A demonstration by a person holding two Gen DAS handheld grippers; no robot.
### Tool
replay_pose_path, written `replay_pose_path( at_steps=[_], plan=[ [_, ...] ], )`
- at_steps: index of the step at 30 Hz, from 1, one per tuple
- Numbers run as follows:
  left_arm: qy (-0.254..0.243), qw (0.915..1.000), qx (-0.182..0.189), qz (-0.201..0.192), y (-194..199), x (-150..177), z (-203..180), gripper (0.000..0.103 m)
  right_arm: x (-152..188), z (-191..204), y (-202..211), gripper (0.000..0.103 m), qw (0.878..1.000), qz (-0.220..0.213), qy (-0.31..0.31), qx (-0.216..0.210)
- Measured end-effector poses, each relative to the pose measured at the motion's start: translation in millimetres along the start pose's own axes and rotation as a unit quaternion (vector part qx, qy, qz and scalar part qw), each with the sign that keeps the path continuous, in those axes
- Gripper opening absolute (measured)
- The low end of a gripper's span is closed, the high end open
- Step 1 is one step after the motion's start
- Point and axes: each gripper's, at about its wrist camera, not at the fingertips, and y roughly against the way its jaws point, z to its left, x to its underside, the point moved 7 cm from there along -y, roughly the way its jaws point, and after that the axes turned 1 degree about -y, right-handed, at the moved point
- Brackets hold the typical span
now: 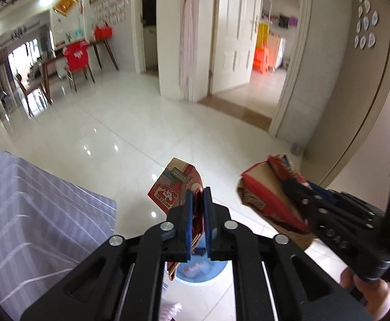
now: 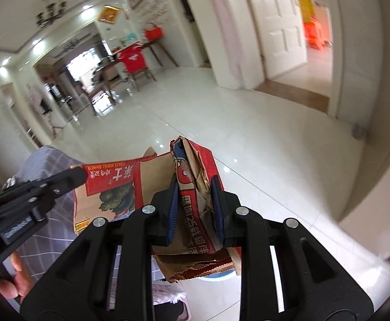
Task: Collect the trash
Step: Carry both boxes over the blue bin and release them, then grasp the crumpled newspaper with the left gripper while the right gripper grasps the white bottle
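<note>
left gripper point(image 1: 199, 208) clamped on a flattened red printed carton point(image 1: 175, 187); right gripper point(image 2: 196, 206) clamped on a crumpled red-and-brown paper bag point(image 2: 195, 176). below them, a pale blue round bin point(image 1: 199, 270) with white scraps inside.

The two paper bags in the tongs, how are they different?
The left tongs pinch a flat folded bag, so their jaws sit nearly together. The right tongs squeeze a thicker, crumpled bag, so their jaws stand wider apart. Both bags are red and brown paper with printing, held up over the floor.

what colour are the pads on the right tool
Blue pads, clearest in the right wrist view.
</note>
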Motion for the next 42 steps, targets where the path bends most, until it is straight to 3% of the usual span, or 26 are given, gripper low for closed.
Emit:
replay_pose_path(
  at_steps=[2, 4, 6, 8, 20, 31, 33, 34, 35, 36, 42],
  plan=[
    [0.003, 0.9999, 0.008, 0.006, -18, 1, -2, 0.020, 5, -13, -6, 0.023, 1.000, 0.004, -0.009, 0.008],
    [0.005, 0.9997, 0.011, 0.023, -34, 4, -2, 0.052, 12, -22, -11, 0.023, 1.000, 0.011, -0.019, 0.012],
    [0.005, 0.9997, 0.000, 0.025, -42, 7, 1, 0.063, 16, -26, -18, 0.023, 0.999, 0.018, -0.025, 0.015],
    [0.006, 0.9992, -0.025, 0.031, -48, 11, 7, 0.064, 17, -26, -24, 0.023, 0.999, 0.023, -0.025, 0.014],
    [0.017, 0.9984, -0.036, 0.041, -38, 28, 29, 0.064, 15, -12, -49, 0.023, 0.999, 0.039, -0.010, -0.005],
    [0.037, 0.9973, -0.055, 0.029, -25, 24, 43, 0.068, 10, 15, -52, 0.023, 0.999, 0.034, 0.002, -0.021],
    [0.046, 0.9968, -0.062, 0.023, -20, 22, 50, 0.071, 8, 19, -53, 0.029, 0.999, 0.025, 0.003, -0.030],
    [0.052, 0.9963, -0.066, 0.022, -16, 20, 55, 0.073, 6, 22, -54, 0.037, 0.999, 0.021, 0.005, -0.033],
    [0.056, 0.9958, -0.068, 0.023, -14, 20, 58, 0.074, 5, 24, -55, 0.062, 0.999, 0.023, 0.007, -0.034],
    [0.062, 0.9952, -0.071, 0.025, -11, 18, 62, 0.074, 4, 26, -55, 0.066, 0.999, 0.018, 0.006, -0.028],
    [0.081, 0.9940, -0.072, 0.017, 10, 15, 78, 0.074, 0, 37, -48, 0.066, 0.999, 0.015, 0.012, -0.033]
  ],
)
